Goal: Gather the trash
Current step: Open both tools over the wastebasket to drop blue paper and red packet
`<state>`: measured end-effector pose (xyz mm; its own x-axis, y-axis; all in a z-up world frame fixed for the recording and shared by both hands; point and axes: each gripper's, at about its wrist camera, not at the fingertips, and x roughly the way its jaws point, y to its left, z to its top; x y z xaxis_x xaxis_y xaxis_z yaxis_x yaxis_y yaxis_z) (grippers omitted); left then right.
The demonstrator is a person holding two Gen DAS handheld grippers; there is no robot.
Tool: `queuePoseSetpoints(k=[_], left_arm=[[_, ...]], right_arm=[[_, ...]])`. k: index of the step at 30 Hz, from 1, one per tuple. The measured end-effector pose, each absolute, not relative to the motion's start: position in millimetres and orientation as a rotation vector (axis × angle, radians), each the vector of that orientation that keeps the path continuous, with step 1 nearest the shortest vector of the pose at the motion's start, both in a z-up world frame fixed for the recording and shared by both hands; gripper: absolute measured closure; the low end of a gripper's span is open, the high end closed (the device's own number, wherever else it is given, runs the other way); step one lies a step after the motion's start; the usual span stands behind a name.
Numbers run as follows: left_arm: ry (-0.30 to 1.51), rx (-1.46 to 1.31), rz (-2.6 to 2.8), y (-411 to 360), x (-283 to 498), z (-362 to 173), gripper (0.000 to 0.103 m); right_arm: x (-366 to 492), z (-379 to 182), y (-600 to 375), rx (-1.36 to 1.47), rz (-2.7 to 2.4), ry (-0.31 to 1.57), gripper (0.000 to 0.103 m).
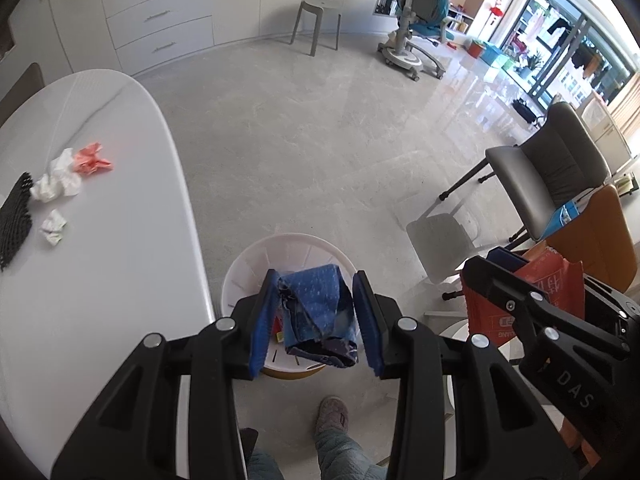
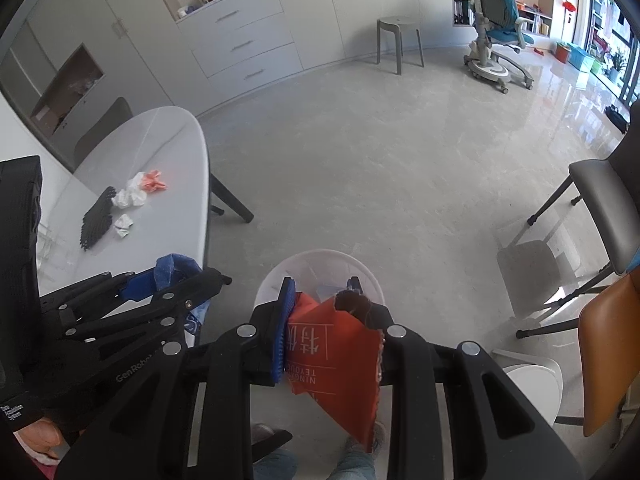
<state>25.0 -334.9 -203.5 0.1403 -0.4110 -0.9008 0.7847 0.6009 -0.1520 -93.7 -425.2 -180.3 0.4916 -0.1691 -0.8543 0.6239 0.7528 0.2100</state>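
Note:
My left gripper [image 1: 316, 280] is shut on a crumpled blue packet [image 1: 320, 312], its blue pads pressing both sides, right above the open white bin [image 1: 256, 264] on the floor. My right gripper [image 2: 322, 286] is shut on a torn red packet [image 2: 332, 352] with white print, also over the bin [image 2: 276, 280]. The two grippers hang side by side. On the white table [image 1: 120, 280] to the left lie a white tissue wad [image 1: 60, 180], a pink crumpled paper [image 1: 92, 160], a smaller white wad [image 1: 54, 226] and a black mesh piece [image 1: 14, 220].
The bin stands close to the table's rounded end. A grey chair [image 1: 552, 176] and an orange chair [image 1: 600, 236] stand to the right. A person's slippered foot [image 1: 332, 416] is just below the bin. A grey stool [image 1: 316, 24] and a desk chair [image 1: 420, 20] stand far off.

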Motion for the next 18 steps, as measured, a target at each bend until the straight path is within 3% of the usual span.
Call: queuePoseSetpoints(k=[2,4,6,9,18], left_arm=[[1.143,0.413,-0.907,-343,28,-210,0.065],[1.155,0.421,-0.909,-350,31,-214,0.058],[1.153,0.433,-0.907,-356,33,-217,0.045],[1.121,0.453,-0.898,-359,36,-215,0.034],[1.087,0.445,-0.886,-356,39,-196,0.02]], right_arm=[[-94,-185,-433,0.554,-0.525,0.949,0.075],[-93,-191,-440,0.563,-0.538,0.962,0.075],[-92,-196,-446,0.569,-0.546,0.973,0.075],[-90,-201,-452,0.572,-0.552,0.984,0.075],[-82,-207,-457,0.571,-0.551,0.998,0.075]])
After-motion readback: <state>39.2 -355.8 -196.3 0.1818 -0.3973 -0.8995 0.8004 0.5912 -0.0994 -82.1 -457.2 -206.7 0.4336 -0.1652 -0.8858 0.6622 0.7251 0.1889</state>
